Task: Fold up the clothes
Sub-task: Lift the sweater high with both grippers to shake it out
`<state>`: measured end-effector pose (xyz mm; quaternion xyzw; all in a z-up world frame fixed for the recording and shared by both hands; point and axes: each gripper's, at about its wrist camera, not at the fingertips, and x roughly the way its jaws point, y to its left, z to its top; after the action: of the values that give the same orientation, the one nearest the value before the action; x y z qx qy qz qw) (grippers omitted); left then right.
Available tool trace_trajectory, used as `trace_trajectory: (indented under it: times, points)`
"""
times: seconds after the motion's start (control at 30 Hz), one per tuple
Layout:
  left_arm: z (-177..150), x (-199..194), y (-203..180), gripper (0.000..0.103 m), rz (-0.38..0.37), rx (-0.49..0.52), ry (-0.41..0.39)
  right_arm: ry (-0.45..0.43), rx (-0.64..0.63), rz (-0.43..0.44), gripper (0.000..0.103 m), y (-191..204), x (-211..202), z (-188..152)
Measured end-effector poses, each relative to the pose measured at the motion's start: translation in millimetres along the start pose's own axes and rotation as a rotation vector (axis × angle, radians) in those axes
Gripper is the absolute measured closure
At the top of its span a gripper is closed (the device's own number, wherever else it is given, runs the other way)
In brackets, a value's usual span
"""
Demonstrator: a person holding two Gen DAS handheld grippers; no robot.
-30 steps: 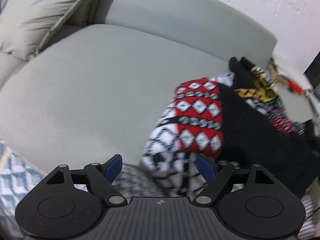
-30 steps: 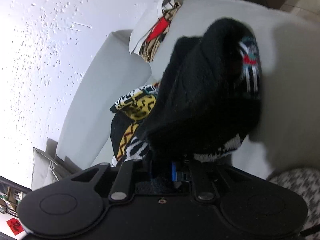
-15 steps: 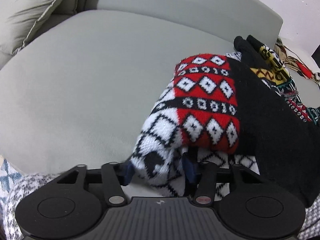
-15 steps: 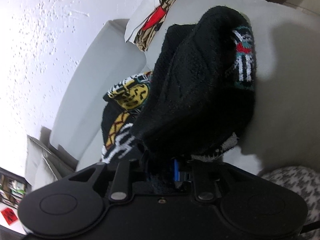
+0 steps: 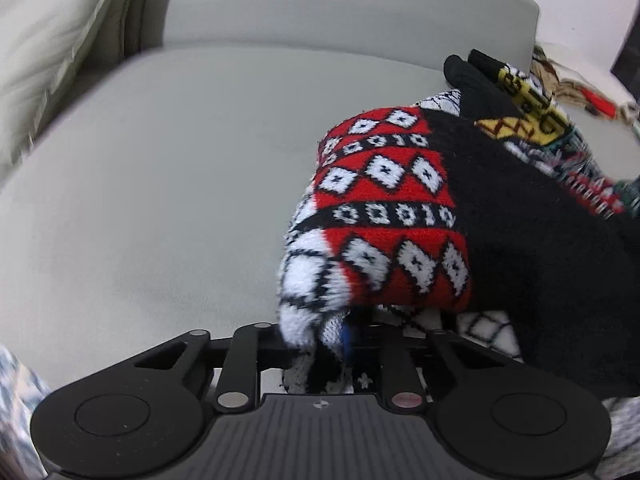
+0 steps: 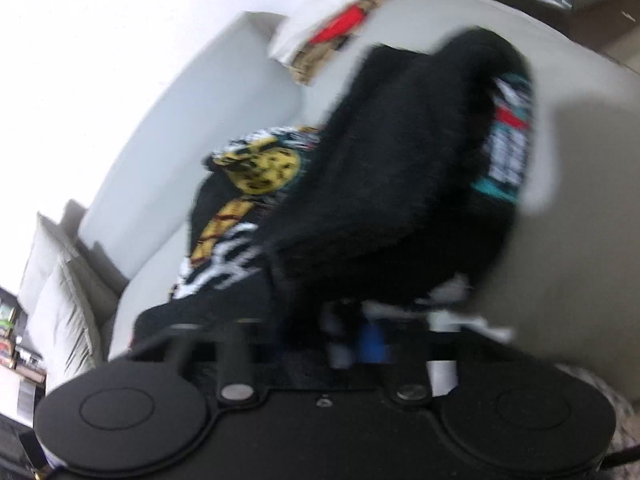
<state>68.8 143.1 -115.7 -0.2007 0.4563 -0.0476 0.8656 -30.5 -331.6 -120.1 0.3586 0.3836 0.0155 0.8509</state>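
Observation:
A knitted sweater [image 5: 392,216], black with red, white and yellow diamond bands, lies bunched on the right side of a grey sofa seat [image 5: 160,184]. My left gripper [image 5: 324,340] is shut on its white-and-black patterned edge. In the right wrist view the same sweater [image 6: 400,184] hangs as a black mass with teal and yellow patches. My right gripper [image 6: 352,340] is shut on its black fabric, and the fingertips are mostly buried in the cloth.
A grey cushion [image 5: 52,40] leans at the sofa's left end. The sofa backrest [image 5: 320,8] runs behind the seat. A white bag with red and tan contents [image 5: 580,88] sits on the right armrest, also visible in the right wrist view [image 6: 332,32]. A white wall [image 6: 120,40] stands behind.
My left gripper was open over the sweater's patterned edge and has closed on it. The right gripper has kept its hold and shifted, so the view is now blurred.

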Motion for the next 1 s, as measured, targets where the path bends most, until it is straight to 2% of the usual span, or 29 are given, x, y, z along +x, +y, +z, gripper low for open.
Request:
trace_trajectory:
  times: [0.17,0.23,0.3,0.37,0.4,0.43,0.5,0.57,0.67,0.83,0.9,0.93,1.0]
  points:
    - [64,-37,16,0.09,-0.241,-0.255,0.008,0.047,0.058,0.071,0.089,55,-4,53]
    - [90,-55,21,0.091,-0.337,-0.349,-0.003,-0.056,-0.003,0.112,0.09,103,-32,96]
    - [123,-112,15,0.091,-0.435,-0.363,-0.152,-0.197,-0.061,0.171,0.09,154,-83,137]
    - [144,-167,13,0.09,-0.535,-0.391,-0.295,-0.347,-0.109,0.29,0.09,193,-149,161]
    - [146,-188,16,0.09,-0.564,-0.428,-0.344,-0.431,-0.138,0.348,0.09,208,-184,164]
    - [147,-209,18,0.09,-0.587,-0.462,-0.384,-0.478,-0.15,0.373,0.09,217,-205,161]
    - [143,-231,16,0.09,-0.585,-0.483,-0.368,-0.555,-0.167,0.409,0.09,231,-244,154]
    - [138,-248,14,0.09,-0.592,-0.491,-0.346,-0.562,-0.161,0.42,0.09,234,-265,146]
    - [123,-285,12,0.091,-0.742,-0.492,-0.399,-0.58,-0.119,0.497,0.09,226,-303,132]
    - [106,-339,-1,0.091,-0.736,-0.42,-0.597,-0.654,-0.128,0.541,0.09,217,-355,112]
    - [108,-351,-2,0.091,-0.73,-0.4,-0.625,-0.668,-0.149,0.529,0.09,219,-364,110]
    - [111,-350,-8,0.091,-0.707,-0.378,-0.637,-0.671,-0.159,0.511,0.09,222,-363,111]
    - [117,-343,-18,0.091,-0.621,-0.334,-0.638,-0.646,-0.172,0.437,0.09,231,-335,120]
